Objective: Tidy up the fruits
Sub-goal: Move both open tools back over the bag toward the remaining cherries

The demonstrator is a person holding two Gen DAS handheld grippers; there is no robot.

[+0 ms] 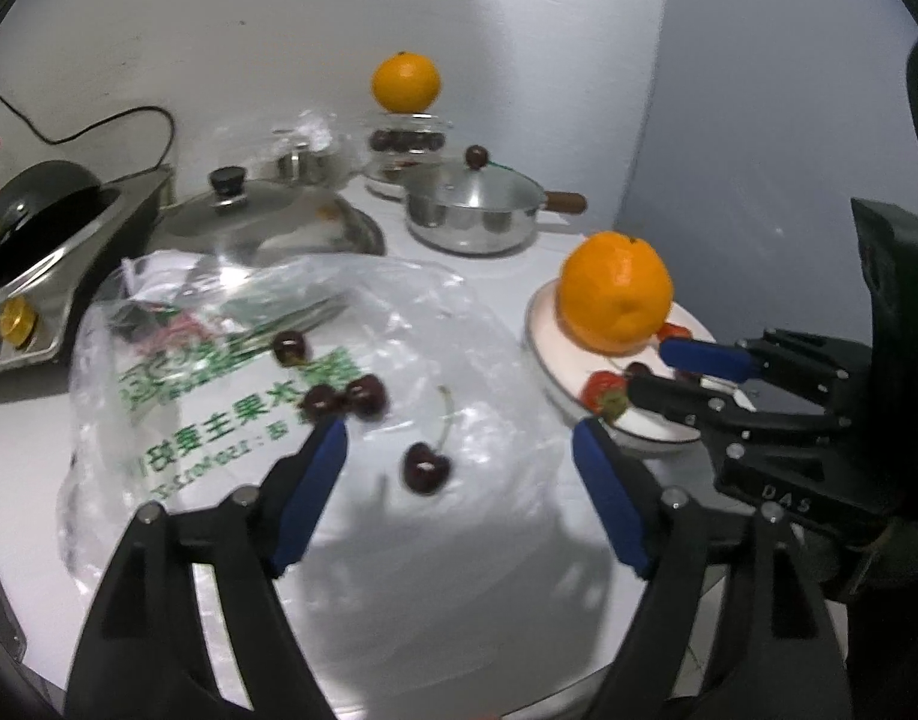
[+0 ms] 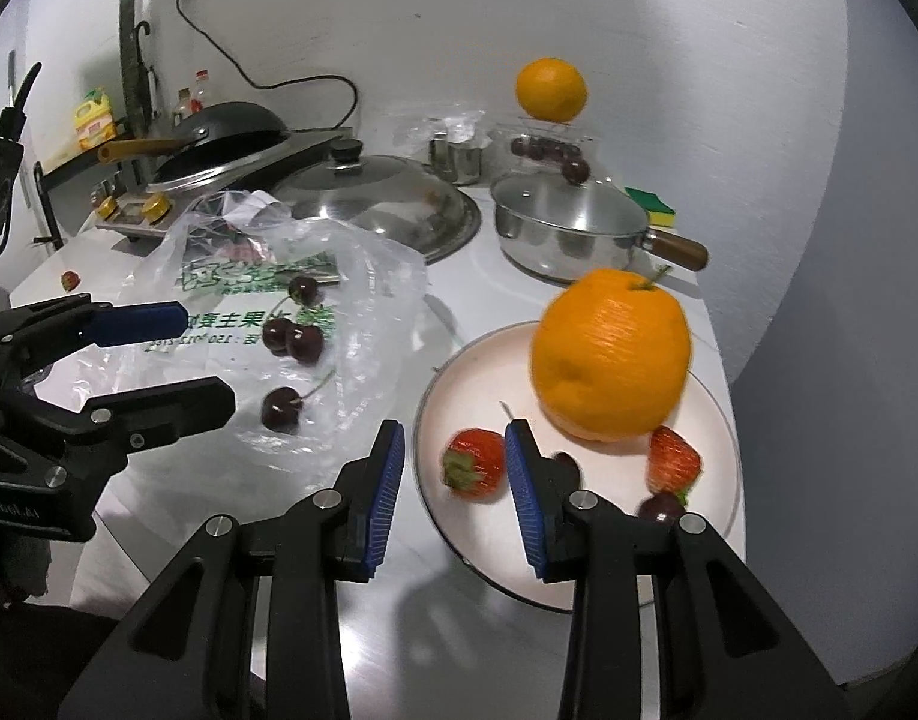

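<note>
The left gripper (image 1: 459,438) hangs over a clear plastic bag (image 1: 219,360) spread on the white counter (image 1: 459,600), its blue-padded fingers (image 1: 312,492) wide apart with nothing between them. In the left wrist view, four dark cherries lie on the bag: one (image 1: 426,467) with a long stem sits just ahead of the open jaws at lower centre, a touching pair (image 1: 345,399) lies beside the left fingertip, and a single one (image 1: 291,348) further up. The bag carries green printing: Chinese characters seen upside down, among them 水果, and a row of digits too blurred to read.

To the right of the bag stands a white plate (image 2: 459,372). On it, in the right wrist view, rest a large orange (image 2: 612,354), two strawberries (image 2: 474,463) (image 2: 672,459) and at least two cherries, partly hidden behind the right finger. The right gripper (image 2: 453,438) hovers over the plate's near left rim, its fingers a narrow gap apart and gripping nothing; the left strawberry shows through the gap. Its black body bears the letters "DAS" (image 1: 786,498) in the left wrist view.

At the back, a second orange (image 2: 551,90) sits on a clear container of cherries (image 2: 546,147). A lidded steel pan (image 2: 570,222) with a wooden handle stands right of centre, with a cherry (image 2: 576,168) on its lid.
</note>
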